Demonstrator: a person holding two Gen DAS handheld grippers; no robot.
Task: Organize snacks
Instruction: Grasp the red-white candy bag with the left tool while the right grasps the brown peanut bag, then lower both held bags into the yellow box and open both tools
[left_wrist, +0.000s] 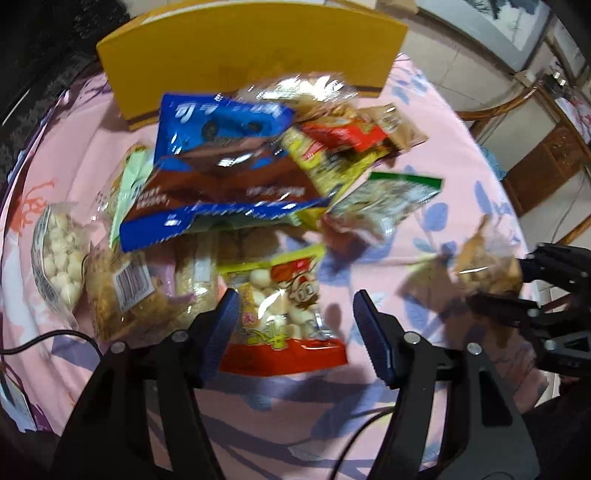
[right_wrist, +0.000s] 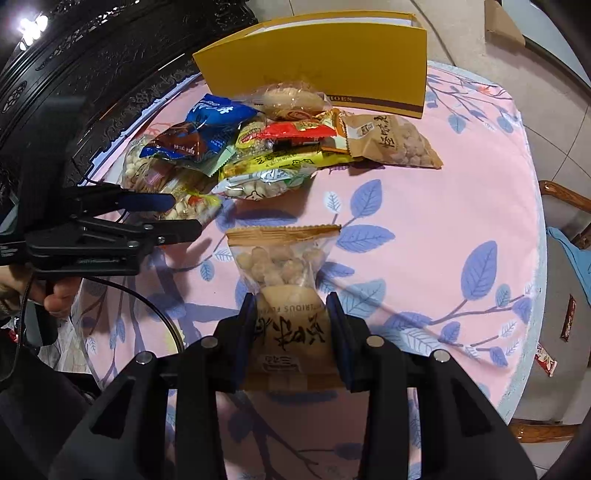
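A pile of snack packets lies on the pink leaf-print tablecloth (right_wrist: 424, 221), topped by a blue and brown cookie bag (left_wrist: 221, 166). A yellow box (left_wrist: 255, 59) stands behind the pile. My left gripper (left_wrist: 291, 314) is open, its fingers either side of a red and yellow bag of white balls (left_wrist: 284, 310). My right gripper (right_wrist: 291, 314) is shut on a tan bag of peanuts (right_wrist: 284, 266) and holds it above the cloth. That bag also shows, blurred, in the left wrist view (left_wrist: 487, 266).
A second tan peanut bag (right_wrist: 391, 140) lies at the right end of the pile. A black cable (right_wrist: 159, 306) runs over the table's left edge. Wooden chairs (right_wrist: 565, 206) stand to the right. Dark carved furniture (right_wrist: 110, 55) is behind on the left.
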